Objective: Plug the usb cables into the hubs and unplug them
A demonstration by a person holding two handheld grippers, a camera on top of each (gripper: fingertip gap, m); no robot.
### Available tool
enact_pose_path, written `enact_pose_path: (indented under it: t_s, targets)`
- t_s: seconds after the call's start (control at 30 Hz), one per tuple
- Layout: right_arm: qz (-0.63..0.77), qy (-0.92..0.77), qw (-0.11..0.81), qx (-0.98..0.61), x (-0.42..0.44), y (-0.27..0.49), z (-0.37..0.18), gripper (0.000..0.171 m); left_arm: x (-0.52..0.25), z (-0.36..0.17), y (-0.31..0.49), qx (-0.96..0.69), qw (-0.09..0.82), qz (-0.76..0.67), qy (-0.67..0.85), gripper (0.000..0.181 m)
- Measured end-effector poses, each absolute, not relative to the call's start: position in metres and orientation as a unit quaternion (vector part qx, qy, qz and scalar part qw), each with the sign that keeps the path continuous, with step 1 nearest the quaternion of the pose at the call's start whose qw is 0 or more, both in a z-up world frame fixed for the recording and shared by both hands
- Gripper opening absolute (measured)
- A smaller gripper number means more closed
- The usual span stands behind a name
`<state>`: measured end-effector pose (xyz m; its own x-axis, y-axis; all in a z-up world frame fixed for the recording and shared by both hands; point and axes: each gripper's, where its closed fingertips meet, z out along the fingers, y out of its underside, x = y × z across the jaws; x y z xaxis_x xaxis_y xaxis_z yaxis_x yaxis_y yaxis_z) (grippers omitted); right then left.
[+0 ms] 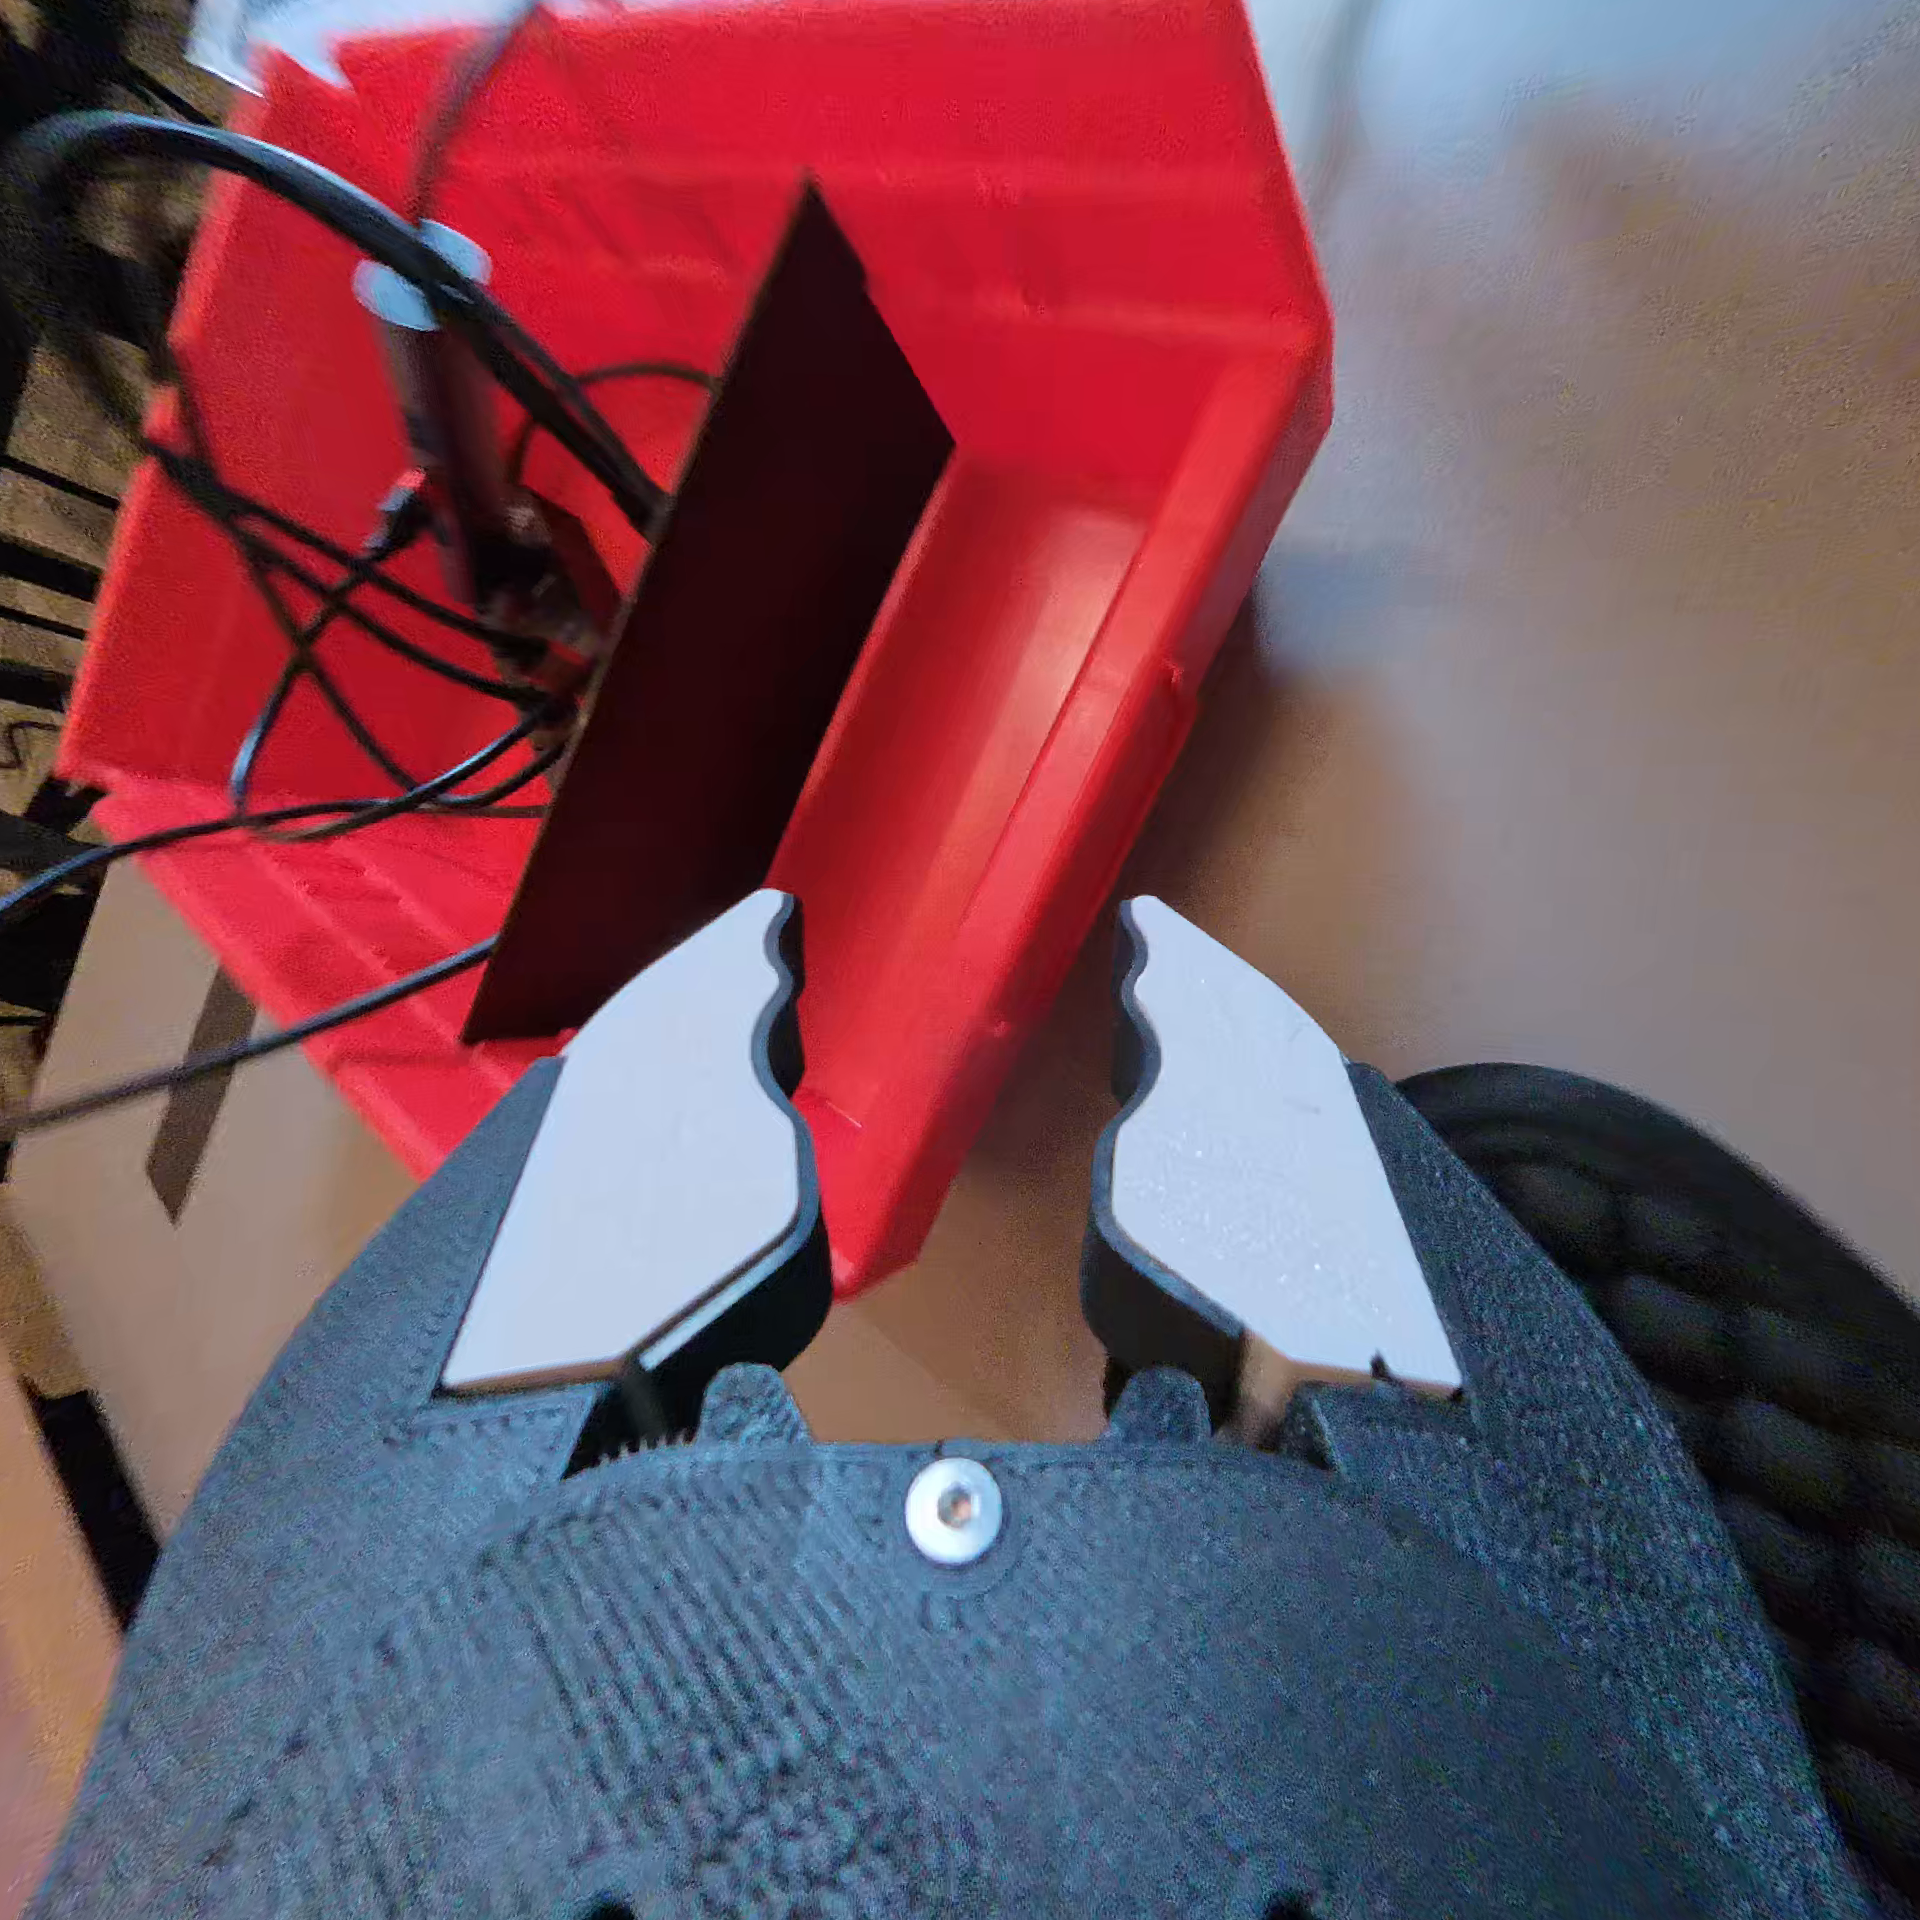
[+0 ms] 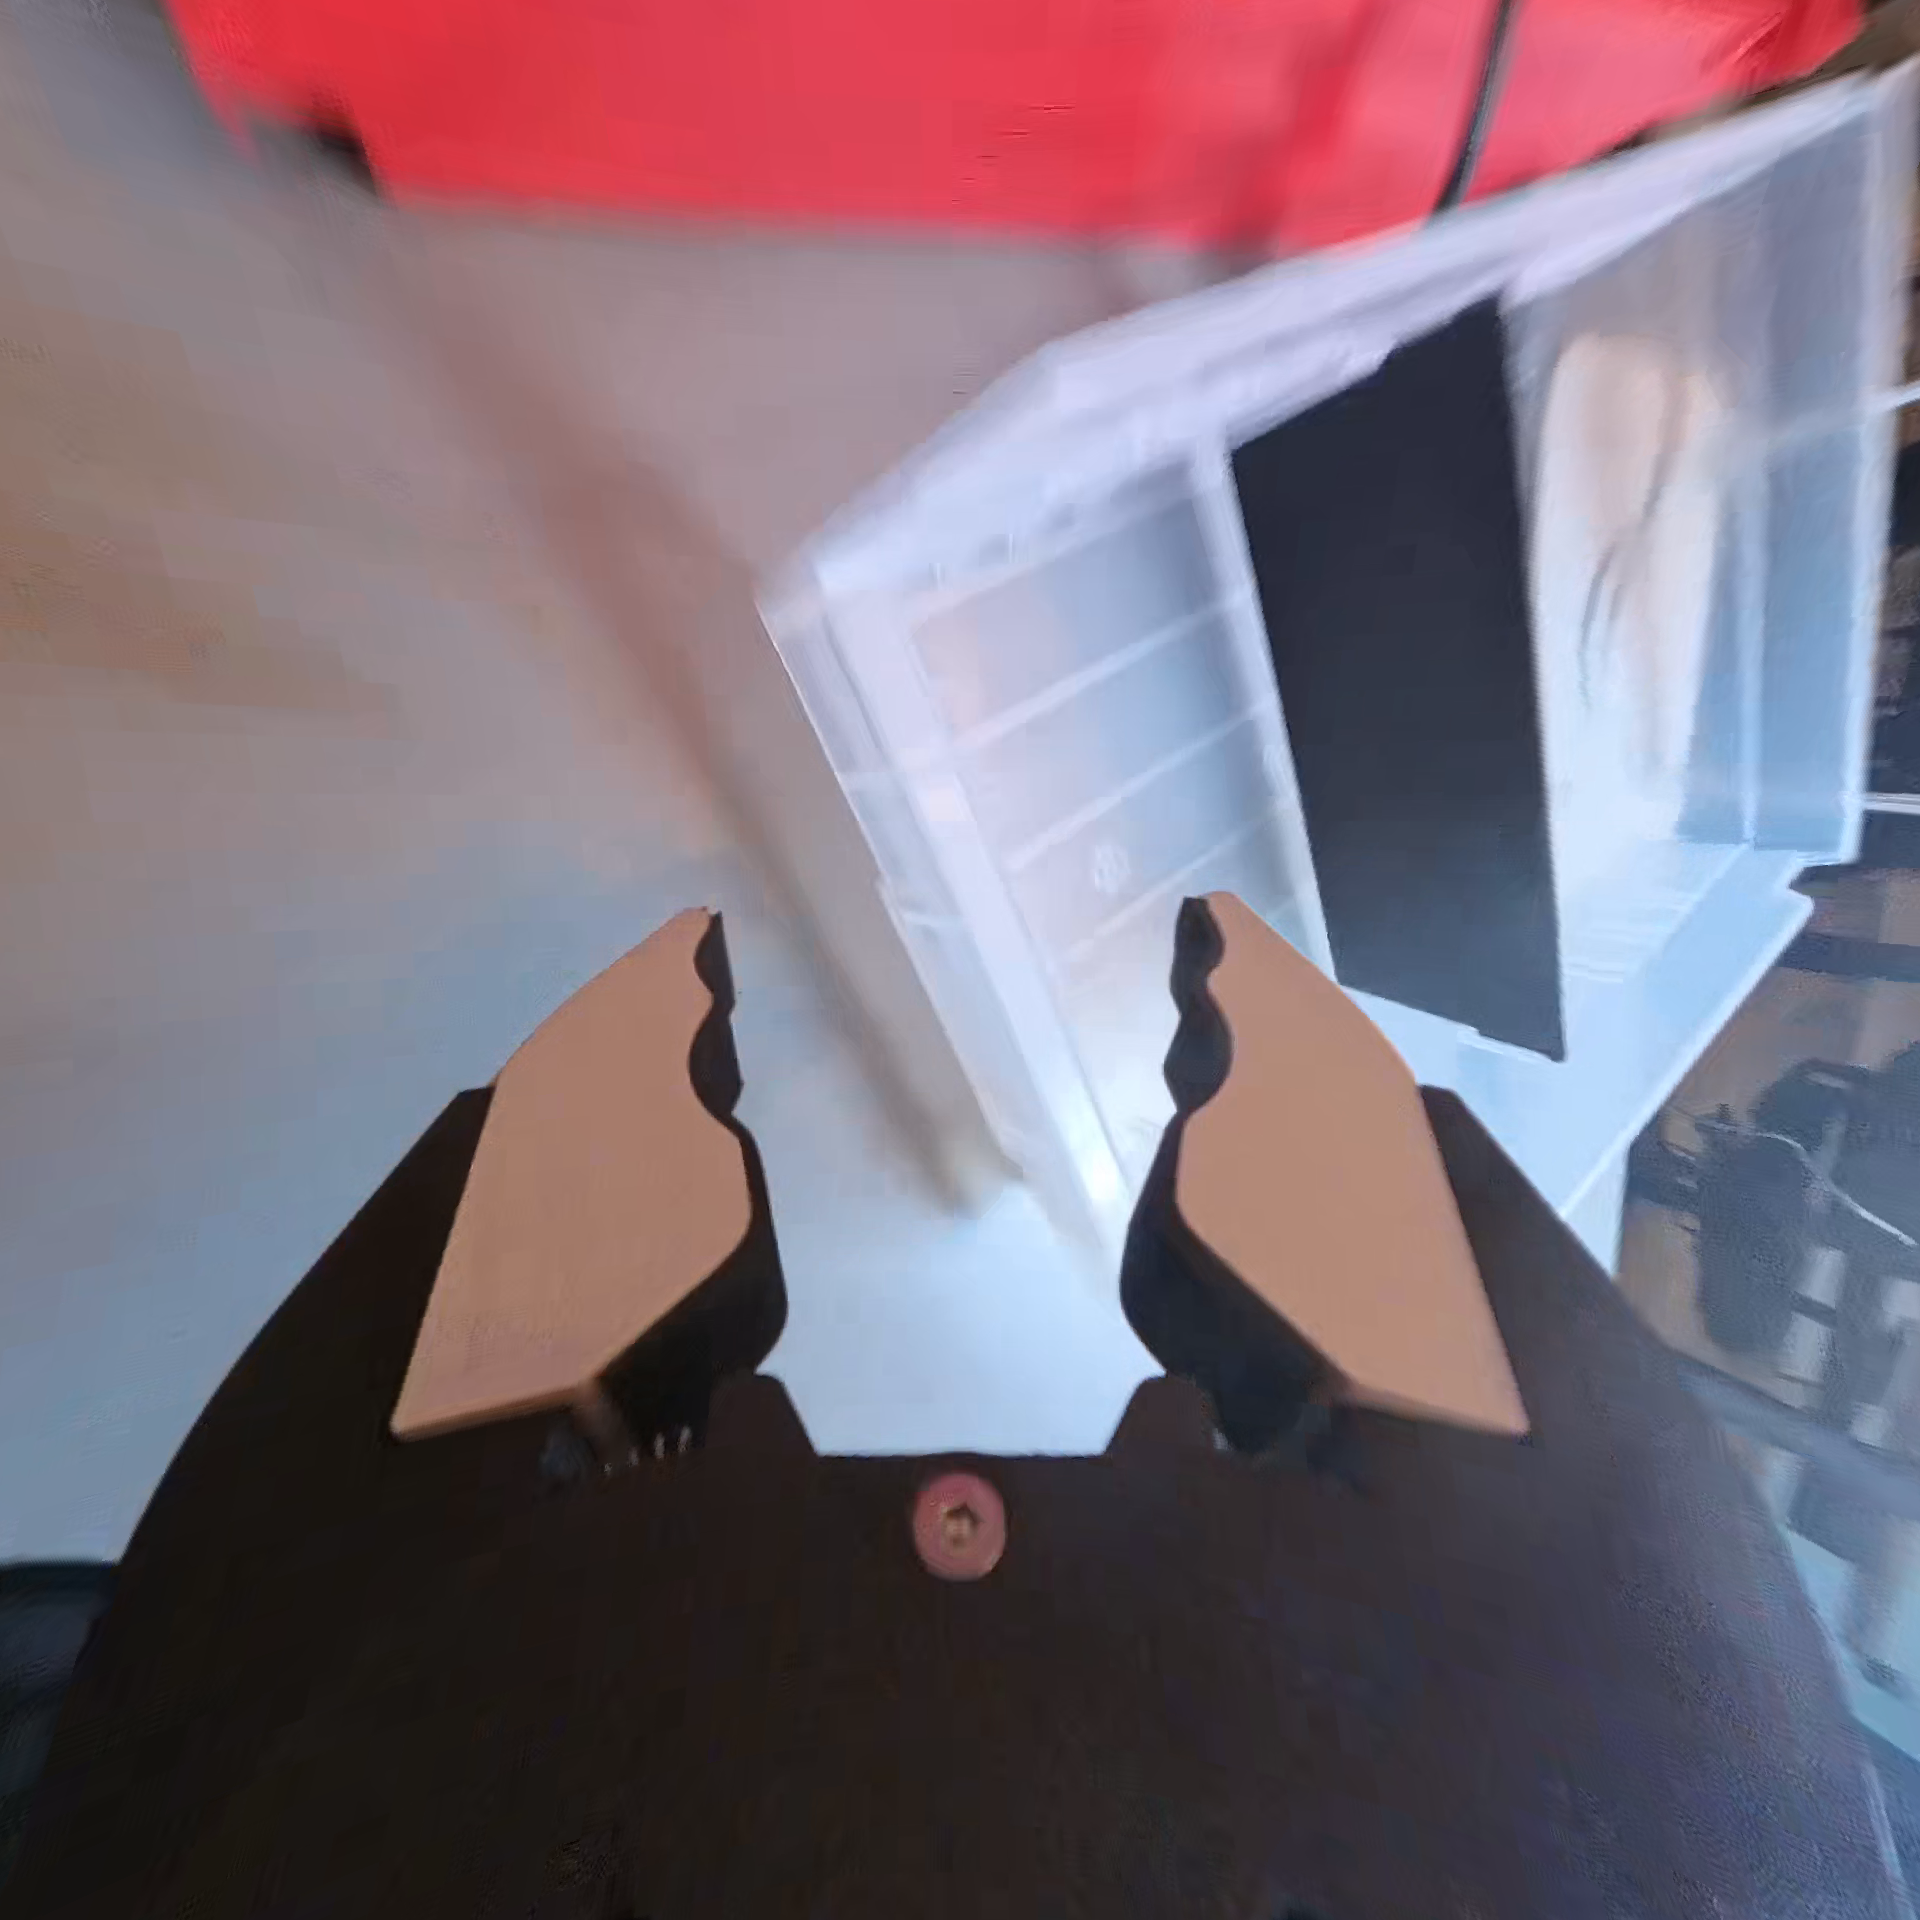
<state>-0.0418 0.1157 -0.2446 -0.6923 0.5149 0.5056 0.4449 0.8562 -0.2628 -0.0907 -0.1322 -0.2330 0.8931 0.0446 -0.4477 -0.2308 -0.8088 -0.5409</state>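
A red bin (image 1: pixel 1091 312) with a black divider (image 1: pixel 748 644) stands on the table in the left wrist view. Its left compartment holds a dark hub (image 1: pixel 488 520) tangled in several black usb cables (image 1: pixel 343 665); its right compartment shows nothing inside. My left gripper (image 1: pixel 961 914) is open and empty, just above the bin's near corner. My right gripper (image 2: pixel 951 914) is open and empty above the table, beside a clear plastic bin (image 2: pixel 1143 582) with a black divider (image 2: pixel 1403 665). That view is blurred, and the red bin (image 2: pixel 831 94) runs along its top.
A black woven object (image 1: pixel 1714 1351) lies at the lower right of the left wrist view. Cables (image 1: pixel 208 1049) trail off the bin's left side over the tan table (image 1: pixel 1610 623). Dark clutter (image 2: pixel 1787 1195) sits past the clear bin's right edge.
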Motion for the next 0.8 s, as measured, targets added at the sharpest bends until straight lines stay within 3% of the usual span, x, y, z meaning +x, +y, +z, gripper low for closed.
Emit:
enact_pose_path:
  t_s: [0.03,0.1,0.17,0.37,0.63,0.8]
  targets:
    - [0.023,-0.929,0.273,-0.249,-0.047,0.129,-0.256,0.082,-0.094,-0.245,-0.128,-0.933,0.272,0.226,0.071,0.059]
    - [-0.014,-0.945,0.235,-0.226,-0.054,0.147,-0.277,0.074,-0.099,-0.266,-0.119,-0.944,0.22,0.222,0.106,0.055]
    - [0.024,-0.952,0.218,-0.213,-0.057,0.145,-0.289,0.044,-0.096,-0.283,-0.115,-0.951,0.191,0.197,0.142,0.042]
    - [0.035,-0.922,0.3,-0.243,-0.026,0.16,-0.278,0.036,-0.097,-0.282,-0.111,-0.935,0.234,0.222,0.148,0.034]
    - [0.07,-0.858,0.326,-0.391,0.102,0.174,-0.266,0.04,-0.106,-0.28,-0.144,-0.917,0.269,0.256,0.144,0.034]
    - [-0.014,-0.839,0.378,-0.391,0.117,0.209,-0.271,0.037,-0.111,-0.281,-0.142,-0.919,0.265,0.251,0.152,0.033]
